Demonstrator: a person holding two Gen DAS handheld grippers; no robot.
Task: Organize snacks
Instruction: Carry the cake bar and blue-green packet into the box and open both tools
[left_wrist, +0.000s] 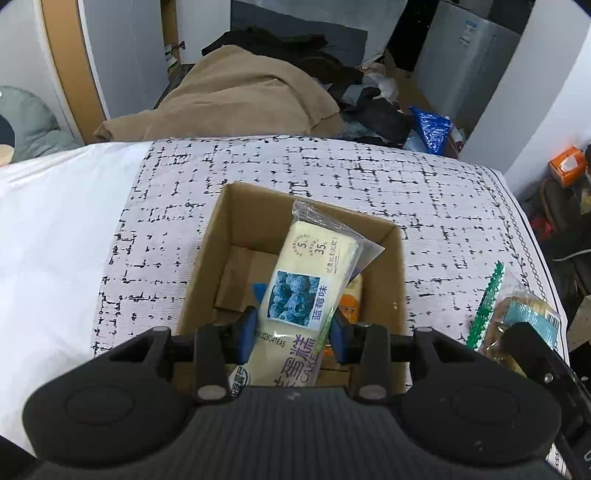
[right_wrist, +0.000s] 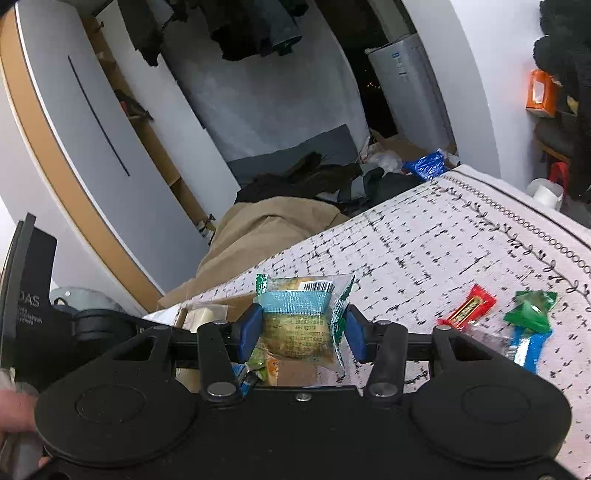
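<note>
My left gripper (left_wrist: 293, 328) clamps its fingers on a blueberry cake packet (left_wrist: 306, 280) over the cardboard box (left_wrist: 207, 258). My right gripper (right_wrist: 301, 328) clamps a bun packet (right_wrist: 299, 325) beside that box, above the patterned tabletop (right_wrist: 443, 240).

My left gripper (left_wrist: 293, 326) tilts steeply down, its blue pads (left_wrist: 248, 328) pressed against both sides of a cake pack (left_wrist: 306, 280). My right gripper (right_wrist: 301, 330) points more shallowly, down and far across the table, and its pads (right_wrist: 250, 330) pinch a bun pack (right_wrist: 301, 325) by its sides. At the near left edge of the right view, my hand (right_wrist: 14, 410) shows.
</note>
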